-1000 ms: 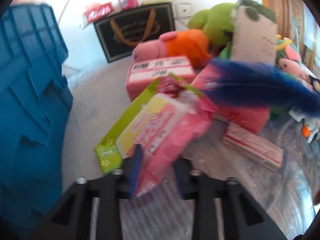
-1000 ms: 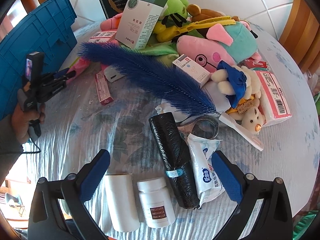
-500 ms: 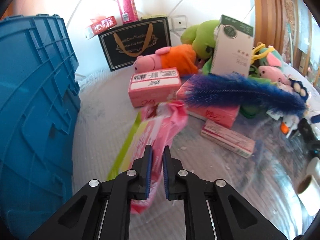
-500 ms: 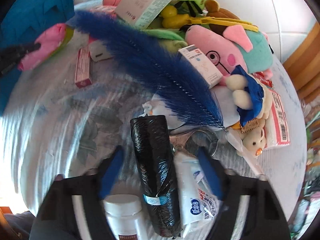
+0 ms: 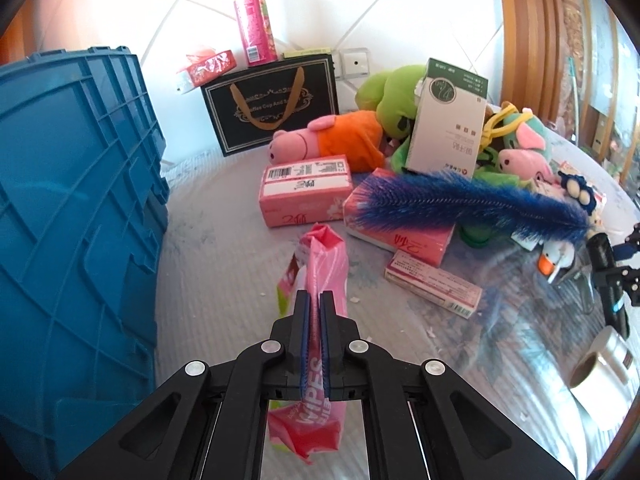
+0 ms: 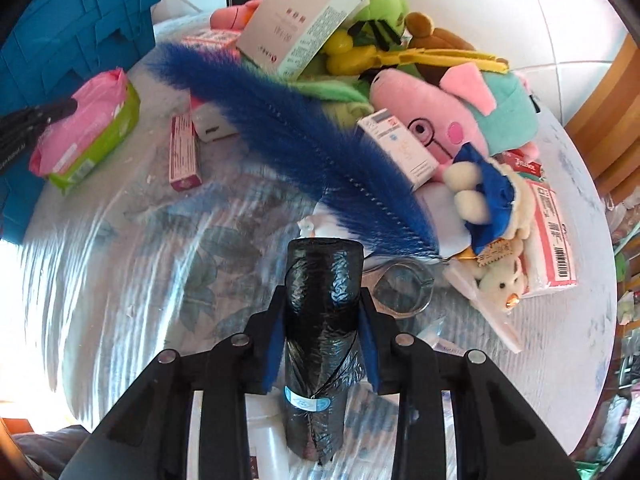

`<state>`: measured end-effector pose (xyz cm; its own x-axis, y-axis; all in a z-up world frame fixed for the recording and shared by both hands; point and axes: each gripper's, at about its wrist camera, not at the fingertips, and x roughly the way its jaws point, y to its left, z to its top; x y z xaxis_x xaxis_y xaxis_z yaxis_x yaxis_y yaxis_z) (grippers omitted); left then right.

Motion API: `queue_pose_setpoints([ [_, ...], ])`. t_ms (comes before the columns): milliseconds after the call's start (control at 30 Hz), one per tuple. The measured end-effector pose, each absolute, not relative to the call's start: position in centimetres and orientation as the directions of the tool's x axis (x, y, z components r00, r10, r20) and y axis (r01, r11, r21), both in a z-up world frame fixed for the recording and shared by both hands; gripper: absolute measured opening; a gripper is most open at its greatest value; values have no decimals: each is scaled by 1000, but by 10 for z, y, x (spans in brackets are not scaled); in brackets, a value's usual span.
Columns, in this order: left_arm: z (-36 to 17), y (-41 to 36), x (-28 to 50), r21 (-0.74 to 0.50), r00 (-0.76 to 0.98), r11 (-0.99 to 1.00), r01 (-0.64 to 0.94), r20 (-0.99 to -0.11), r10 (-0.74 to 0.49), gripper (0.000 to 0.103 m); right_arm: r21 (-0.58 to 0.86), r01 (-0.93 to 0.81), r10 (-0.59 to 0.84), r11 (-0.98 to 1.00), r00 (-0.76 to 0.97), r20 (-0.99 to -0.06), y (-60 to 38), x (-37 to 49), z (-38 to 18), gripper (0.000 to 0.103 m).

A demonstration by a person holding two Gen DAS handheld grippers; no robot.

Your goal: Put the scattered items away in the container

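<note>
Crate: a blue plastic crate (image 5: 72, 216) stood at nine o'clock of the left wrist view, on the worktop (image 5: 224, 264).
Feather: a long blue feather (image 6: 288, 136) lay across the toy pile towards twelve o'clock.
Wipes: a pink wipes pack (image 5: 320, 280) was clamped edge-on in the closed left gripper (image 5: 314, 312).
Bags: a black bin-bag roll (image 6: 322, 320) sat between the jaws of the closing right gripper (image 6: 322, 316), pads touching its sides.
</note>
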<state>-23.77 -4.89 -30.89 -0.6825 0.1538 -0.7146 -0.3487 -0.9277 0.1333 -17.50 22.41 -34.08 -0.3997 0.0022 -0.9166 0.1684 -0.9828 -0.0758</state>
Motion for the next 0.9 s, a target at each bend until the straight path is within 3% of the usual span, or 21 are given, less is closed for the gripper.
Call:
queue_pose_setpoints([
  [900, -173, -26, -202, 99, -736, -899, -427, -616, 282, 3, 2, 37, -23, -999, -564, -825, 255, -152, -202, 30],
])
